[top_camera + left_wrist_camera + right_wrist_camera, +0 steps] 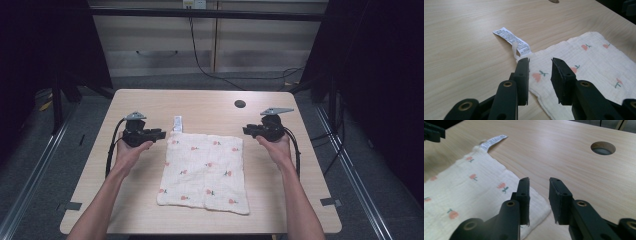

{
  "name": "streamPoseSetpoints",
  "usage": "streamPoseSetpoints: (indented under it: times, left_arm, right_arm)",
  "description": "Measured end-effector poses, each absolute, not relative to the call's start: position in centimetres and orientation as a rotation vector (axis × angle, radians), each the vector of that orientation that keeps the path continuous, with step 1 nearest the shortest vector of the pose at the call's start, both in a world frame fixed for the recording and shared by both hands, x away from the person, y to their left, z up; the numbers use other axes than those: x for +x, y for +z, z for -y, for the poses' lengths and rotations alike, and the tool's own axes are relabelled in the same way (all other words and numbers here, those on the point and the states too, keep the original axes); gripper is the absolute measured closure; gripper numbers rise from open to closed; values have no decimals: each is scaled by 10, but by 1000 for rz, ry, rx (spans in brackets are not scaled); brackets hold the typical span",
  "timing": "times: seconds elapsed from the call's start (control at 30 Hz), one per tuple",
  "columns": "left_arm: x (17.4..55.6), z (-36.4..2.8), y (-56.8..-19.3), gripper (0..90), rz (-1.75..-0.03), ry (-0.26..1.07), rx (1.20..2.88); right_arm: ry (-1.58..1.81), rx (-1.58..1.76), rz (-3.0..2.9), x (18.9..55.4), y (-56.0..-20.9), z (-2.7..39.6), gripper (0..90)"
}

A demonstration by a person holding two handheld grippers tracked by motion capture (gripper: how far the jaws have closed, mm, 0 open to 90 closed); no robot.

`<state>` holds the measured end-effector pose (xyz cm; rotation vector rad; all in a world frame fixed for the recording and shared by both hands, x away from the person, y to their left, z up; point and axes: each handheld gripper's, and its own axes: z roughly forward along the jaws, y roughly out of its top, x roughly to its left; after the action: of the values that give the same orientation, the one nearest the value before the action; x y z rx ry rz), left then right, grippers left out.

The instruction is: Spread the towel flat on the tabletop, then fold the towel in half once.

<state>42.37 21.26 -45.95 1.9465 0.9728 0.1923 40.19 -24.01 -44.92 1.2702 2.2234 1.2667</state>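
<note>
Pale wood-grain rectangular table [150, 105], seen from the high view, fills mid-frame. A cream square muslin cloth printed with small pink flowers [205, 170] lies flat at centre, slightly skewed, lower edge near the table's near side. A white printed care label [177, 123] sticks out from the cloth's upper-left corner onto bare wood.

Left gripper [159, 134] held at left of centre, just beside the cloth's upper-left corner; jaws apart, gripping nothing. In the left gripper view the left gripper [540, 62] hangs over that corner, the label [511, 40] lying flat just beyond the left jaw; whether the jaws touch the cloth [586, 60] cannot be told.

Right gripper [247, 130] at right of centre, just beside the cloth's upper-right corner; jaws apart, empty. In the right gripper view the right gripper [539, 182] straddles the cloth [469, 192] corner edge, left jaw over fabric, right jaw over bare wood.

Round cable hole [240, 104] in the table, upper right of the cloth, also visible at upper right [603, 148]. Black cables [200, 60] trail across the grey floor beyond, before pale cabinet fronts [150, 40]
</note>
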Motion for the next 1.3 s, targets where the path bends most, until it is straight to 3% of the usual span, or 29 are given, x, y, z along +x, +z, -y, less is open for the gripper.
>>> streamPoseSetpoints:
  times: [0.37, 0.63, 0.97, 1.3]
  left_arm:
    - [400, -215, -463, 605, -942, 193, 1998]
    - [342, -213, -455, 549, -833, 202, 2006]
    - [318, -201, -485, 546, -790, 193, 2154]
    - [308, -194, -500, 601, -770, 216, 2228]
  right_arm:
    - [1294, 1224, -2275, 363, -453, 228, 596]
    - [1357, 1129, -2265, 313, -451, 201, 578]
    - [1167, 1136, -2433, 285, -481, 188, 544]
    - [1096, 1103, -2504, 288, -501, 179, 549]
